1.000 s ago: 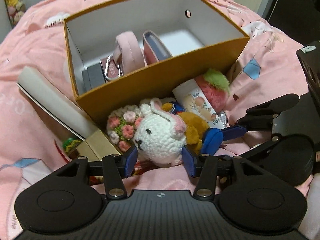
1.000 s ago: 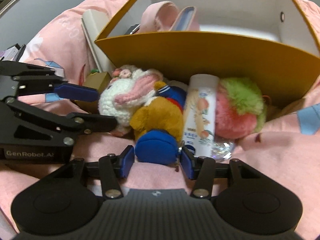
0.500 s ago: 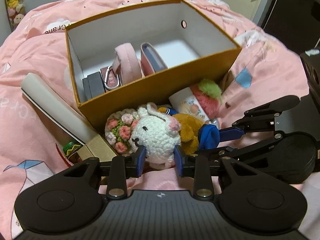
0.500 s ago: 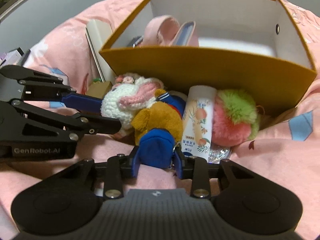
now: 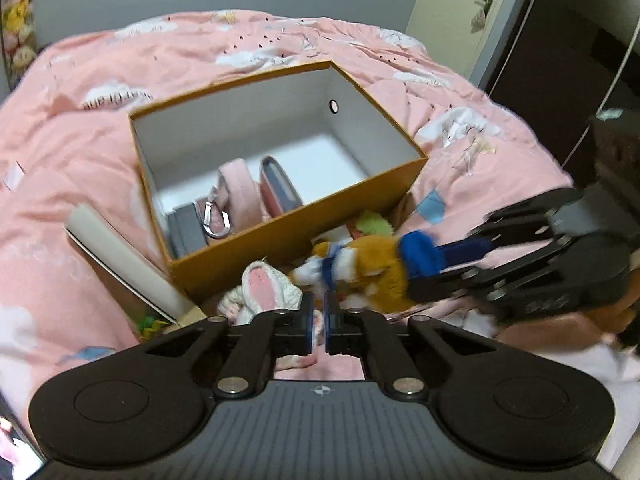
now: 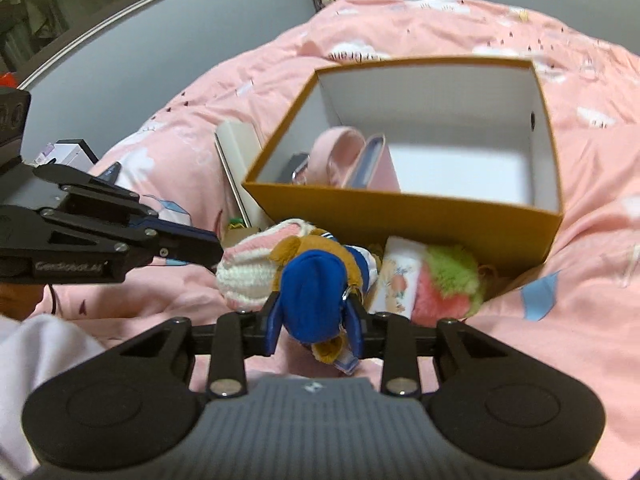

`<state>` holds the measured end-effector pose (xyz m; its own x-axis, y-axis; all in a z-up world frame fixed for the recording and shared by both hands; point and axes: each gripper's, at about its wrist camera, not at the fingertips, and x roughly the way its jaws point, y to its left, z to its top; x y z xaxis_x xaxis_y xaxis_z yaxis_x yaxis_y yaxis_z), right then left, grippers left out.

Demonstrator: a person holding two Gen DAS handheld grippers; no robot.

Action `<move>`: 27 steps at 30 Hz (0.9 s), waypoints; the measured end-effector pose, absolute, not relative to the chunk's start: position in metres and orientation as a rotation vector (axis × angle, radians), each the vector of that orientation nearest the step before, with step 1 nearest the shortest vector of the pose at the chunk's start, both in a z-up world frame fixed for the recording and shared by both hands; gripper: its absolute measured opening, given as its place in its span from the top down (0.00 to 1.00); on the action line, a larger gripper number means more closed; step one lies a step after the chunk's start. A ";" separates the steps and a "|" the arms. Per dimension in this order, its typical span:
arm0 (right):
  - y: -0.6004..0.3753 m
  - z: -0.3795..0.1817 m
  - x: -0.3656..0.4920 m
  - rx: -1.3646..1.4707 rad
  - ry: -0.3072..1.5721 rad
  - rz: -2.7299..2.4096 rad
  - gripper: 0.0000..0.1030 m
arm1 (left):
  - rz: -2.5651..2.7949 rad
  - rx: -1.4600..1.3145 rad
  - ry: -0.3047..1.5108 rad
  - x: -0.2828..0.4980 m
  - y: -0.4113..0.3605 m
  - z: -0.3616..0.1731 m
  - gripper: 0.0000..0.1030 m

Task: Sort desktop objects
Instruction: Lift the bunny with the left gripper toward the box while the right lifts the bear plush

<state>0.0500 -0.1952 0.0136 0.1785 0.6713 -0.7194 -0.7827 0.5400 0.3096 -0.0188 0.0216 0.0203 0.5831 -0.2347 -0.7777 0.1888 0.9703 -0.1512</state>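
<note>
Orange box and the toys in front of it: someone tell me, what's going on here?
A person is tidying toys on a pink bed with two hand-held grippers. The right gripper is clamped on the blue cap of a brown plush. The left gripper is shut beside the crocheted bunny; whether it pinches it is unclear. The box behind them holds a few pink items. A tube lies outside it.

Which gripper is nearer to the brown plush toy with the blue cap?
Right. The right gripper clamps the brown plush toy by its blue cap; the left gripper is shut beside it, at the white crocheted bunny.
</note>
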 end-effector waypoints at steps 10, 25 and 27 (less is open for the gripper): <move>-0.234 0.030 0.058 -0.088 1.004 1.060 0.65 | -0.261 0.071 0.983 -0.018 0.018 -0.008 0.42; -0.169 -0.013 0.086 -0.013 0.982 1.038 0.60 | -0.186 0.035 0.984 0.002 0.019 -0.046 0.50; -0.166 -0.014 0.086 -0.008 0.954 1.024 0.57 | -0.178 -0.013 0.975 0.003 0.024 -0.044 0.54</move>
<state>0.0861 -0.1656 -0.0140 0.1702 0.7176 -0.6753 -0.7241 0.5559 0.4083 0.0029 0.0239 -0.0443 0.5474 -0.1560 -0.8222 0.1444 0.9853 -0.0908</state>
